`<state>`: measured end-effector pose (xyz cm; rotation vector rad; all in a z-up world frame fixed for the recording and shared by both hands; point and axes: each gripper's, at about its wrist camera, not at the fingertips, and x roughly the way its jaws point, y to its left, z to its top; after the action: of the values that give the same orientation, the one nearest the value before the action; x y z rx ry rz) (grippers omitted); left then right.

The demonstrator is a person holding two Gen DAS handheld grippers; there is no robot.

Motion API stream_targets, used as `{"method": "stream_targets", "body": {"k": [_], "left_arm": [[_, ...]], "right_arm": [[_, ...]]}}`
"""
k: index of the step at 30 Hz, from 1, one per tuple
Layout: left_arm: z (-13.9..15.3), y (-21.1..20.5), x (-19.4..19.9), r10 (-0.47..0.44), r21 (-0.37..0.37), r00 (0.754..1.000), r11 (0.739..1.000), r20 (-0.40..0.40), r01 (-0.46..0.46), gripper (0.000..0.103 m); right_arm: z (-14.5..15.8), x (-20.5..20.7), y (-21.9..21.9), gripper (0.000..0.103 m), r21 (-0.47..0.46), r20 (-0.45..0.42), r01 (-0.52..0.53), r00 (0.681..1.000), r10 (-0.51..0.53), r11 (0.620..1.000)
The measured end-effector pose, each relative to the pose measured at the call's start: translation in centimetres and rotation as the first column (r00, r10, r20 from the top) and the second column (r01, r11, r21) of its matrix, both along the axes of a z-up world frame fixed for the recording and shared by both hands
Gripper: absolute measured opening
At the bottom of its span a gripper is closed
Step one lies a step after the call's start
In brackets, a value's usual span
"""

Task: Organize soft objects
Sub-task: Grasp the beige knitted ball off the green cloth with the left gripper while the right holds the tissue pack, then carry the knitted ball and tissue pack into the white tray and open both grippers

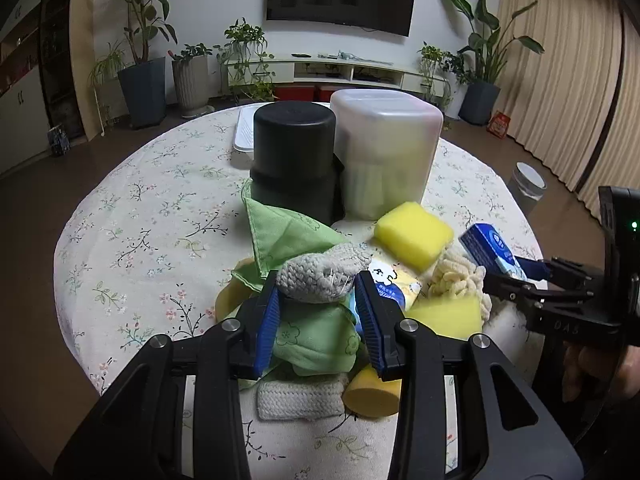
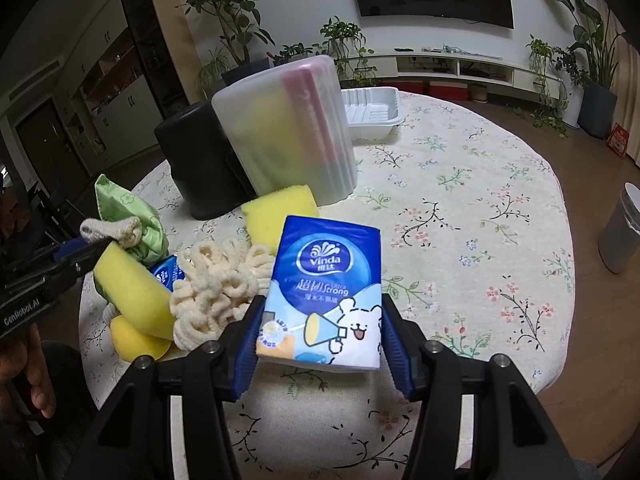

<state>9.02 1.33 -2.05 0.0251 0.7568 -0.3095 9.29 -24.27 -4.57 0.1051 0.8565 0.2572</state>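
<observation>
A pile of soft things lies on the round table: a green cloth [image 1: 288, 236], yellow sponges [image 1: 414, 234], a cream chenille mitt [image 1: 452, 276], a knitted cloth [image 1: 300, 398] and a tissue pack [image 1: 394, 280]. My left gripper [image 1: 316, 300] is shut on a grey knitted cloth [image 1: 324, 272] above the pile. My right gripper [image 2: 320, 320] is shut on a blue Vinda tissue pack [image 2: 324, 296] and holds it right of the pile; it shows in the left wrist view [image 1: 492, 256] too.
A black cylinder container [image 1: 294, 156] and a translucent box [image 1: 386, 152] stand behind the pile. A white tray [image 2: 370, 114] sits at the far table edge. A grey bin [image 2: 622, 232] stands on the floor right of the table.
</observation>
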Motion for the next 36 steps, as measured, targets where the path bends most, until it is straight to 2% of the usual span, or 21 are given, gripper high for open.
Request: {"method": "stream_targets", "body": {"k": [4,5,11,24,27,31,36], "left_arm": [[-0.1,0.1,0.1,-0.003,-0.015,1.0,1.0,0.0,0.003,0.034],[0.0,0.2,0.1,0.001,-0.021,1.0,1.0,0.008,-0.001,0.029],[0.2,0.6,-0.1,0.025,-0.058,0.999,0.998,0.035,-0.023,0.023],[3.8,2.6,-2.4,0.033,-0.158,0.996,0.987,0.085,-0.019,0.023],[5.0,4.1,-1.7,0.047,-0.175,0.994,0.984,0.096,-0.03,0.023],[6.0,6.3,0.4,0.077,-0.161,0.991,0.985,0.109,-0.058,0.023],[5.7,9.7,4.5,0.113,-0.171,0.99,0.98,0.081,-0.097,0.023]], "right_arm": [[-0.1,0.0,0.0,0.057,0.0,0.001,-0.002,1.0,0.002,1.0],[-0.1,0.1,0.1,0.057,-0.001,0.001,-0.003,1.0,0.003,1.0],[-0.2,0.1,0.2,0.057,-0.005,0.004,-0.011,1.0,0.011,1.0],[0.5,0.0,0.0,0.057,0.002,0.015,-0.005,1.0,0.005,1.0],[1.5,0.0,-0.4,0.057,-0.012,0.029,0.002,1.0,-0.001,1.0],[3.4,0.8,-2.1,0.057,-0.031,0.057,0.023,0.998,-0.022,0.999],[5.4,3.2,-5.7,0.057,-0.055,0.083,0.089,0.993,-0.084,0.995]]}}
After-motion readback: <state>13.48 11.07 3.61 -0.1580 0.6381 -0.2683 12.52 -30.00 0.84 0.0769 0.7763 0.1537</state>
